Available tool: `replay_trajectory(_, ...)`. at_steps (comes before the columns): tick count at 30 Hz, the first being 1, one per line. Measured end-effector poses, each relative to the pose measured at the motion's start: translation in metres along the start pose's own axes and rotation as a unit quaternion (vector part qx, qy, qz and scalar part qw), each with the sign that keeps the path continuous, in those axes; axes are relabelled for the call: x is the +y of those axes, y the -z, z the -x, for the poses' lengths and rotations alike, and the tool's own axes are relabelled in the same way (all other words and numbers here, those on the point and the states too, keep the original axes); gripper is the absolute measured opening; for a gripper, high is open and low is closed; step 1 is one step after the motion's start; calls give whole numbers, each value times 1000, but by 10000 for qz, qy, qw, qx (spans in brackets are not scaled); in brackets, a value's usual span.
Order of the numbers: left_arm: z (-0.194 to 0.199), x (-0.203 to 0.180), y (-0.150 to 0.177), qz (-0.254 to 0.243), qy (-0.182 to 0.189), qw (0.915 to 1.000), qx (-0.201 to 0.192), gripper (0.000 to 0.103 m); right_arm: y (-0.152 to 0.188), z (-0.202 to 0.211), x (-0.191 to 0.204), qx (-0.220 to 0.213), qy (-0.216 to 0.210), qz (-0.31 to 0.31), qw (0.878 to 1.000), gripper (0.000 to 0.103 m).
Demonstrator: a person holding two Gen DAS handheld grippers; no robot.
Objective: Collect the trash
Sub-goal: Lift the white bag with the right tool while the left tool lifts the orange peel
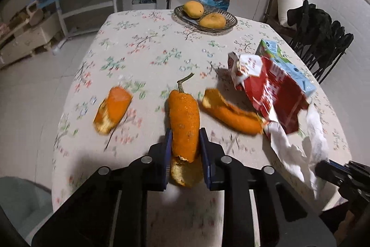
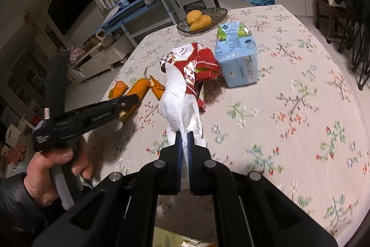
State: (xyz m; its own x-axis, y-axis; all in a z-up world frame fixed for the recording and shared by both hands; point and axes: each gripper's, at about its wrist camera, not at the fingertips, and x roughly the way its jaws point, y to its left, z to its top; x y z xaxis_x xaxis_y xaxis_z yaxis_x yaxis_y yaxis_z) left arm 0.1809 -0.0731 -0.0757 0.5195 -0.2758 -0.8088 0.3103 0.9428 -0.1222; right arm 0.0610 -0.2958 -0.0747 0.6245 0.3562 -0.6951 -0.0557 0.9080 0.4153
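Note:
My left gripper (image 1: 185,134) is shut on a long orange peel with a stem (image 1: 183,117) near the table's front edge; it also shows in the right wrist view (image 2: 133,100). Two more orange peels (image 1: 113,111) (image 1: 231,114) lie on either side of it. My right gripper (image 2: 184,136) is shut on a crumpled white tissue (image 2: 179,103), which also shows in the left wrist view (image 1: 300,140). A torn red snack wrapper (image 2: 196,64) and a light blue carton (image 2: 238,57) lie just beyond the tissue.
A floral tablecloth (image 2: 289,108) covers the table. A woven tray (image 1: 227,26) with two mangoes (image 1: 193,9) stands at the far edge. Dark chairs (image 1: 323,43) stand to the right, and a blue desk (image 2: 129,13) and cabinets to the left.

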Motion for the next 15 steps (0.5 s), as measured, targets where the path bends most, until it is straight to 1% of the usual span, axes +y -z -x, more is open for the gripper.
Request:
replay_trajectory(3, 12, 4, 15, 80, 130, 9998, 139, 22, 10, 3, -1, 54, -17, -85, 9999, 5)
replay_trajectory(6, 17, 4, 26, 25, 135, 9996, 247, 23, 15, 3, 1, 96, 26, -51, 9999, 9)
replay_trajectory(7, 17, 3, 28, 1, 101, 9997, 230, 25, 14, 2, 1, 102, 45, -40, 9999, 17)
replay_trajectory(8, 18, 3, 28, -14, 72, 9997, 219, 31, 13, 2, -1, 73, 22, -77, 9999, 25)
replay_trajectory(9, 18, 2, 27, -27, 14, 9998, 204, 36, 12, 3, -2, 6, 20, -128, 9999, 42)
replay_trajectory(10, 19, 3, 27, -19, -42, 9998, 174, 45, 10, 4, -2, -99, 33, -176, 9998, 51)
replay_trajectory(11, 20, 3, 26, 3, -98, 9999, 114, 50, 10, 5, -3, -159, 37, -187, 9997, 51)
replay_trajectory(15, 16, 2, 22, -38, -204, 9998, 74, 52, 7, 2, -1, -245, 77, -159, 9995, 52)
